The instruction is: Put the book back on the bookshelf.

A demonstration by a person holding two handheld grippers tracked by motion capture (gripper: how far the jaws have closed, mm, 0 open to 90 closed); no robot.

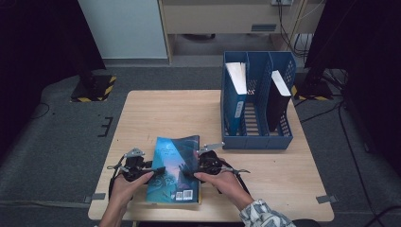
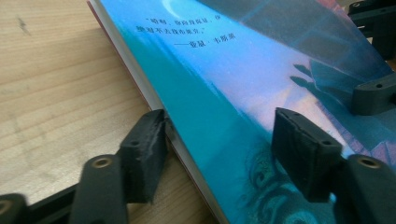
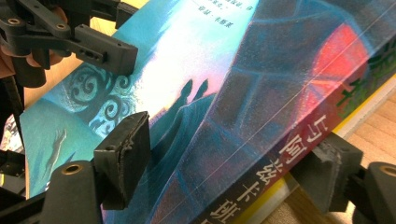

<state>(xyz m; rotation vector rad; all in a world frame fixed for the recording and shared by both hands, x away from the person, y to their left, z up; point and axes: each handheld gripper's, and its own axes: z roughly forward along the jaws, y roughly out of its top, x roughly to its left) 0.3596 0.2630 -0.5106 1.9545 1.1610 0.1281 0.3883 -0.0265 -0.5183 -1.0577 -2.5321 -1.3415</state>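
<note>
Below my high camera, the pale wooden surface [image 1: 156,113] stands on grey carpet [image 1: 56,142] in a dim room, with a blue file rack [image 1: 257,137] at its far right holding two books. Near my edge lies the teal book [image 1: 176,165]. My left tool [image 1: 150,171] straddles its left page edge, jaws spread and not yet pinching, while my right tool [image 1: 189,174] clamps its spine side.

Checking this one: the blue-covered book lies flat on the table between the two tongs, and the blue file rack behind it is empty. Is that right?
Not quite. The book does lie flat on the table between the left tongs and the right tongs, but the blue file rack is not empty: the high view shows a blue-spined book and a dark book standing in its compartments.
</note>
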